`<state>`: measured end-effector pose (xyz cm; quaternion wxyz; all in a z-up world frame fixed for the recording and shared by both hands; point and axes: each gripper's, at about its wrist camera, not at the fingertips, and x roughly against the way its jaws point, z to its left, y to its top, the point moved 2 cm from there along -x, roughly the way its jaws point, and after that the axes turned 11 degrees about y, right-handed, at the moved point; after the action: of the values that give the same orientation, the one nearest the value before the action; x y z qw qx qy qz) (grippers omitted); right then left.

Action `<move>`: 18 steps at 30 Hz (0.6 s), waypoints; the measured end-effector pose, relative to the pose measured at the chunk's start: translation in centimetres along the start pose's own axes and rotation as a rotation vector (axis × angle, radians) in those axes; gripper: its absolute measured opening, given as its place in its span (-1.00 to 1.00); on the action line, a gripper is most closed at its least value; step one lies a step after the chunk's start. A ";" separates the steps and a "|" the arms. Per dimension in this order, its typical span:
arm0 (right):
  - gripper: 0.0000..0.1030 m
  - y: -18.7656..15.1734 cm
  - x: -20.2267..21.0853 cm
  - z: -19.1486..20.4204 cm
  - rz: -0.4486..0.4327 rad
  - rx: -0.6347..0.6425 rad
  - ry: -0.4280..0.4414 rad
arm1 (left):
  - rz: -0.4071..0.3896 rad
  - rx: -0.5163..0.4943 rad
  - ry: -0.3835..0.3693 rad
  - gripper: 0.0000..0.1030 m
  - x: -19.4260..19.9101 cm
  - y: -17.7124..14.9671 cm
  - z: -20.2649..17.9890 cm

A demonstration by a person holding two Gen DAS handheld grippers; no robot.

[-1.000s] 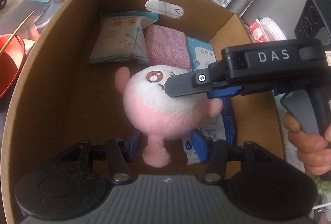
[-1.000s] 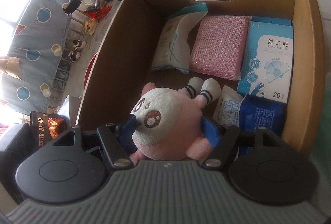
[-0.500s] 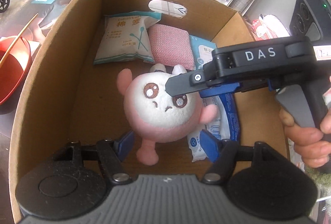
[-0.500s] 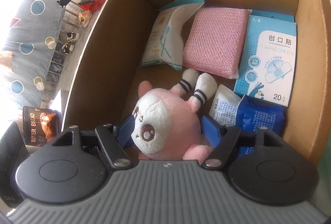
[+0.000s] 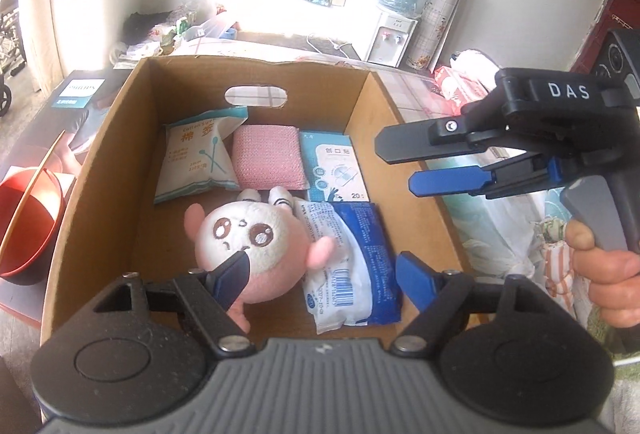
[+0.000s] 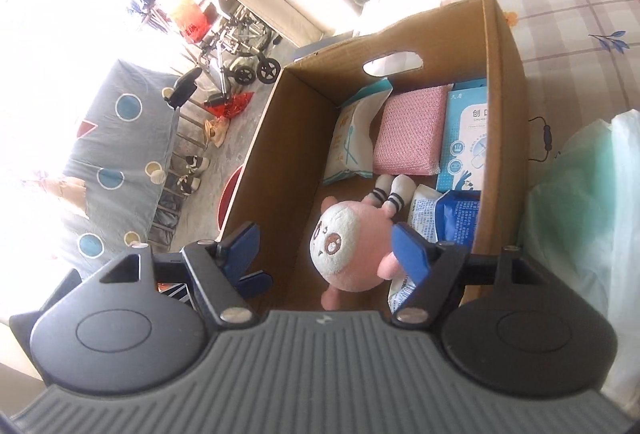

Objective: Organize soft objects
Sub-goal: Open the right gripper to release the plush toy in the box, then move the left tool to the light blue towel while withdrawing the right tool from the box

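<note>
A pink and white plush toy [image 5: 248, 246] lies face up on the floor of the cardboard box [image 5: 100, 169], free of both grippers. Beside it lie a blue and white wipes pack [image 5: 352, 266], a cotton swab bag [image 5: 198, 157], a pink sponge [image 5: 268, 157] and a plaster box [image 5: 334, 165]. My left gripper [image 5: 324, 274] hovers above the box's near end. Its jaws are opening, with nothing pressed between them. My right gripper [image 5: 396, 165] hangs open over the box's right wall. In the right wrist view, the right gripper [image 6: 324, 246] stands above the plush toy [image 6: 352, 246].
A red basin [image 5: 28, 222] and a dark Philips carton [image 5: 80, 93] sit left of the box. A person's hand [image 5: 608, 274] holds the right gripper's handle. Pale plastic bags [image 6: 580, 213] crowd the box's right side. A plaid cloth [image 6: 560, 13] covers the surface behind.
Both grippers have risen and drawn back out of the box. The left jaws widened and let go of the plush toy, which now rests on the box floor.
</note>
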<state>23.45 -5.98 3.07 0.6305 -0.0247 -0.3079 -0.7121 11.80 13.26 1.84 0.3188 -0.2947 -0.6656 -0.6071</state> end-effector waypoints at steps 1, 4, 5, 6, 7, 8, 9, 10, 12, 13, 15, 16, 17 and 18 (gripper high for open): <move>0.43 -0.2 1.5 -0.2 -0.026 0.001 -0.003 | -0.013 -0.011 -0.013 0.59 0.3 0.1 -0.8; 0.43 -0.7 6.5 -1.2 -0.124 0.000 -0.036 | -0.041 -0.044 -0.043 0.60 0.8 0.2 -3.3; 0.43 -0.9 8.2 -1.7 -0.157 -0.003 -0.052 | -0.047 -0.053 -0.053 0.60 0.9 0.2 -4.1; 0.43 -1.0 9.9 -2.2 -0.190 -0.007 -0.067 | -0.050 -0.066 -0.068 0.60 0.9 0.2 -5.3; 0.43 -1.2 12.1 -3.0 -0.230 -0.018 -0.085 | -0.051 -0.074 -0.080 0.60 0.8 0.2 -6.1; 0.43 -1.5 14.2 -3.9 -0.268 -0.032 -0.107 | -0.051 -0.083 -0.092 0.60 0.8 0.2 -6.9; 0.43 -1.8 16.1 -4.9 -0.303 -0.046 -0.130 | -0.052 -0.099 -0.109 0.59 0.8 0.1 -8.1; 0.43 -1.9 17.7 -5.7 -0.332 -0.059 -0.150 | -0.052 -0.113 -0.118 0.59 0.8 0.1 -8.9; 0.43 -2.7 21.6 -8.0 -0.407 -0.103 -0.210 | -0.054 -0.157 -0.139 0.59 0.8 0.4 -11.0; 0.43 -3.3 23.4 -9.1 -0.445 -0.123 -0.235 | -0.056 -0.176 -0.147 0.59 0.9 0.7 -11.9; 0.43 -4.7 26.4 -11.1 -0.515 -0.149 -0.275 | -0.062 -0.220 -0.166 0.60 1.0 1.5 -14.1; 0.43 -5.4 27.6 -12.1 -0.550 -0.161 -0.292 | -0.063 -0.241 -0.175 0.60 0.9 2.0 -15.1; 0.43 -6.3 28.6 -13.0 -0.578 -0.175 -0.302 | -0.060 -0.256 -0.181 0.60 0.8 2.4 -16.0; 0.43 -7.1 29.4 -13.9 -0.604 -0.189 -0.311 | -0.051 -0.273 -0.189 0.60 0.5 3.1 -17.3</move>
<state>15.91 -38.38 1.40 0.3319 -0.0991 -0.3265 -0.8794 15.06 -3.67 5.17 0.1963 -0.3740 -0.6113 -0.6693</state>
